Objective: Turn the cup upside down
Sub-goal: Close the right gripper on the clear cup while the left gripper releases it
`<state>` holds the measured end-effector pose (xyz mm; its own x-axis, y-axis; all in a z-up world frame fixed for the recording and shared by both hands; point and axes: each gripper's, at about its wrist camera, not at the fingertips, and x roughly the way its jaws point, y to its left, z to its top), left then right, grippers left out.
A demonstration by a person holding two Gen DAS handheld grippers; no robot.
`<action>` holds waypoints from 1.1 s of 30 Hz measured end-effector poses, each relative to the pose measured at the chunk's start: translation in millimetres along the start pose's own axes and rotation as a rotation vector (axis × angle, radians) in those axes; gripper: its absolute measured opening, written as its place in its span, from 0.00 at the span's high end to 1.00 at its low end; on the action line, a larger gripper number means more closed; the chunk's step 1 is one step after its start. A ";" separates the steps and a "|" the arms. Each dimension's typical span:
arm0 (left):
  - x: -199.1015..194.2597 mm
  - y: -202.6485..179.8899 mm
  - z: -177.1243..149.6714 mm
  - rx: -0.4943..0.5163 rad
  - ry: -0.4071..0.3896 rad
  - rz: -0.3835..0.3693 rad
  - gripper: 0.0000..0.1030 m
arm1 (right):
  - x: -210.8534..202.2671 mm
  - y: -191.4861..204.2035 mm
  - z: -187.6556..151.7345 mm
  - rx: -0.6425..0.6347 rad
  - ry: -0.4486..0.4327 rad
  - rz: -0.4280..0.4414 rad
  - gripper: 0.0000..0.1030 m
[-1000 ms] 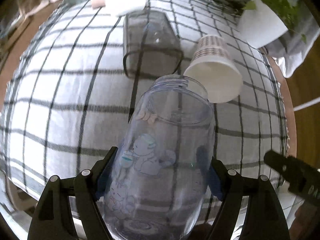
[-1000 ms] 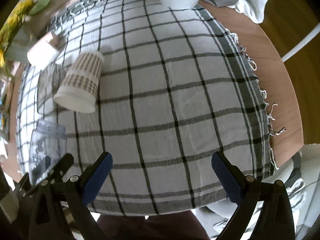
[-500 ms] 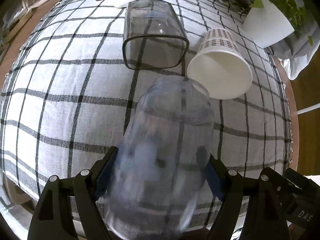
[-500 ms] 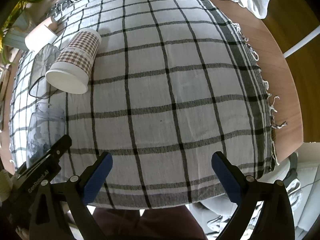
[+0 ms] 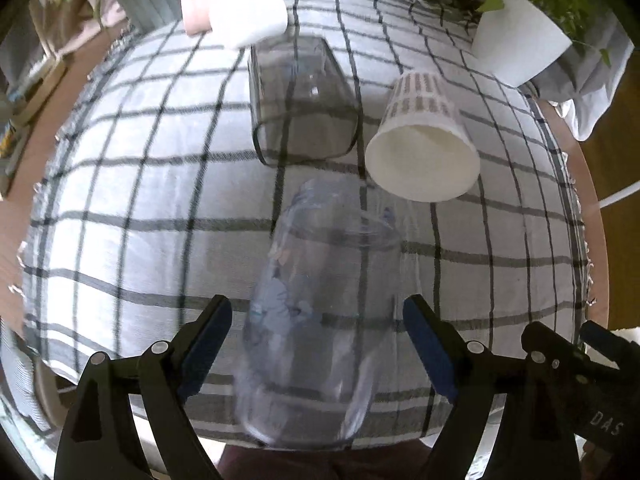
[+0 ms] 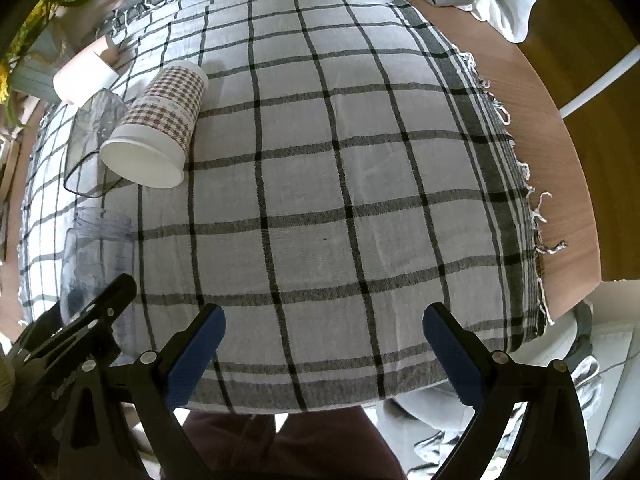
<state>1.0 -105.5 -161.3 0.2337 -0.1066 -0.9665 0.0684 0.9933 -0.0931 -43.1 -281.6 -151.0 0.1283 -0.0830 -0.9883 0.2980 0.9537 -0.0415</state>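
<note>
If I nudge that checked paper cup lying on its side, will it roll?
Probably: the checked paper cup lies on its side on the tablecloth. Its taper suggests a curved roll. It looks empty, so likely light.

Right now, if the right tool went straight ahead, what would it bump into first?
Probably just the tablecloth. The right tool is open and holds nothing, and no cup sits in its line. The paper cup lies well off to its left.

We see our left gripper [image 5: 316, 316] spread wide around a clear cup [image 5: 320, 320]; its pads [image 5: 208, 340] seem clear of the blurred walls. Beyond on the checked cloth [image 5: 140, 200] lie a smoky glass [image 5: 304, 100] and a paper cup [image 5: 422, 140], mouths toward us.
</note>
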 end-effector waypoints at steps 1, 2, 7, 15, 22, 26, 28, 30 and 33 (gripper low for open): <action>-5.8 0.9 0.4 0.008 -0.009 0.002 0.15 | -3.2 1.1 -0.8 0.001 -0.004 0.002 0.03; -11.2 2.8 0.6 0.015 -0.018 0.002 0.14 | -6.1 2.1 -1.0 0.001 -0.007 0.005 0.03; -39.3 12.8 2.2 0.041 -0.070 -0.002 0.12 | -23.2 7.0 -2.9 0.011 -0.032 0.029 0.03; -60.7 44.1 -11.0 0.063 -0.119 0.070 0.07 | -38.9 30.4 -14.9 0.010 -0.059 0.062 0.03; -64.4 88.5 -19.9 0.045 -0.127 0.117 0.06 | -40.4 71.4 -28.9 -0.035 -0.059 0.084 0.03; -69.6 106.8 -25.2 0.081 -0.148 0.165 0.06 | -41.9 93.1 -37.3 -0.042 -0.061 0.103 0.03; -69.8 114.4 -27.0 0.094 -0.151 0.179 0.06 | -41.6 103.2 -41.3 -0.048 -0.062 0.111 0.03; -68.6 121.6 -28.6 0.104 -0.147 0.186 0.06 | -41.0 111.0 -44.4 -0.052 -0.060 0.121 0.03; -64.2 132.6 -30.1 0.111 -0.129 0.179 0.06 | -36.1 123.8 -47.8 -0.060 -0.049 0.139 0.03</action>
<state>-34.1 34.3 -118.8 0.3732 0.0587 -0.9259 0.1194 0.9867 0.1107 -56.1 -146.7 -127.5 0.2111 0.0387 -0.9767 0.2167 0.9725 0.0853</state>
